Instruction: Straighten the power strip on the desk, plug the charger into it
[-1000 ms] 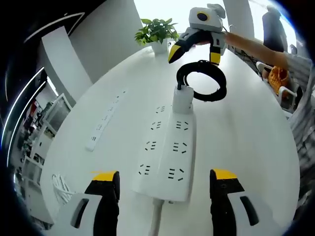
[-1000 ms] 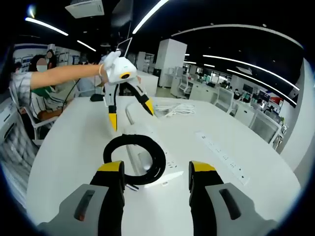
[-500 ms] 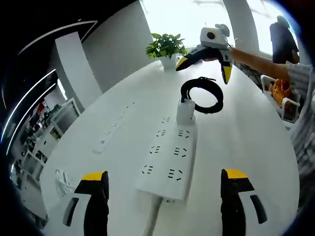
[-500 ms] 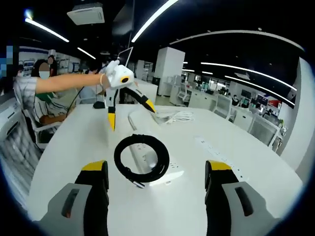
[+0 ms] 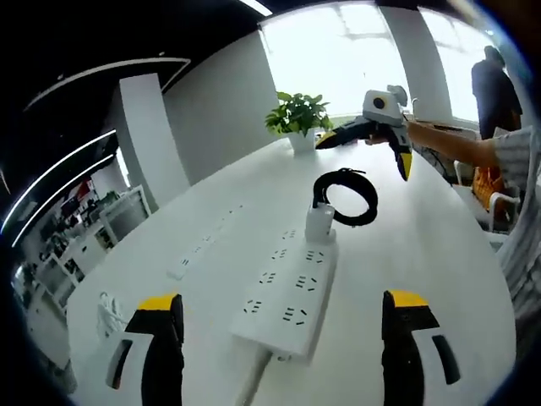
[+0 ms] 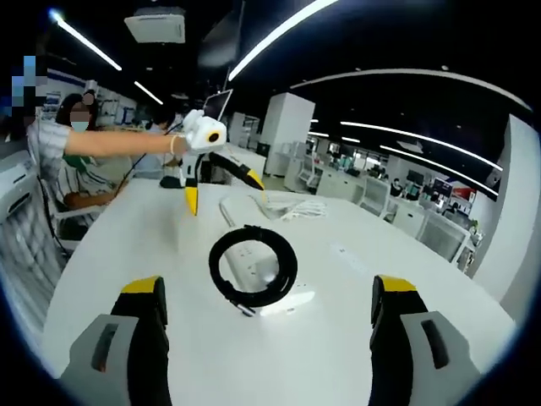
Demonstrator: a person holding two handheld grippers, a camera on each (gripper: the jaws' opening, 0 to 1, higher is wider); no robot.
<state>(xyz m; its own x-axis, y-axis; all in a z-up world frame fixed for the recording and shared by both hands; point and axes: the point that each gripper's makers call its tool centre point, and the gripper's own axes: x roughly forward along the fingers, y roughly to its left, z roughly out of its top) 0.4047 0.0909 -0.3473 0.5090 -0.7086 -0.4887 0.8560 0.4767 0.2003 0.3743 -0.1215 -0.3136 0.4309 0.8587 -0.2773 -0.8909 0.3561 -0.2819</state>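
Left hand-held gripper (image 5: 281,326), seen in the left gripper view, had its yellow-tipped jaws spread wide and held nothing; they stood above the white tabletop (image 5: 439,254), one to each side of the near end of the power strip (image 5: 288,297). Right hand-held gripper (image 6: 262,309), seen in the right gripper view, was likewise spread wide and empty, its jaws flanking the coiled black cable (image 6: 253,266) without touching it.

Power strip: a wide white block with two rows of sockets, lying flat on the tabletop and running away from the left hand-held gripper. Charger (image 5: 318,223): a white block standing upright in a socket at the far end of the strip. Its cable lay just beyond as a round coil on the tabletop, partly over the strip's end in the right gripper view.

A second, narrow power strip (image 5: 203,249) lay well apart to the left in the left gripper view. Loose white cord (image 5: 107,313) rested near the tabletop edge. A potted plant (image 5: 297,120) stood at the far end. Each hand-held gripper appeared raised above the tabletop in the other's view, held on an outstretched arm, with jaws parted.
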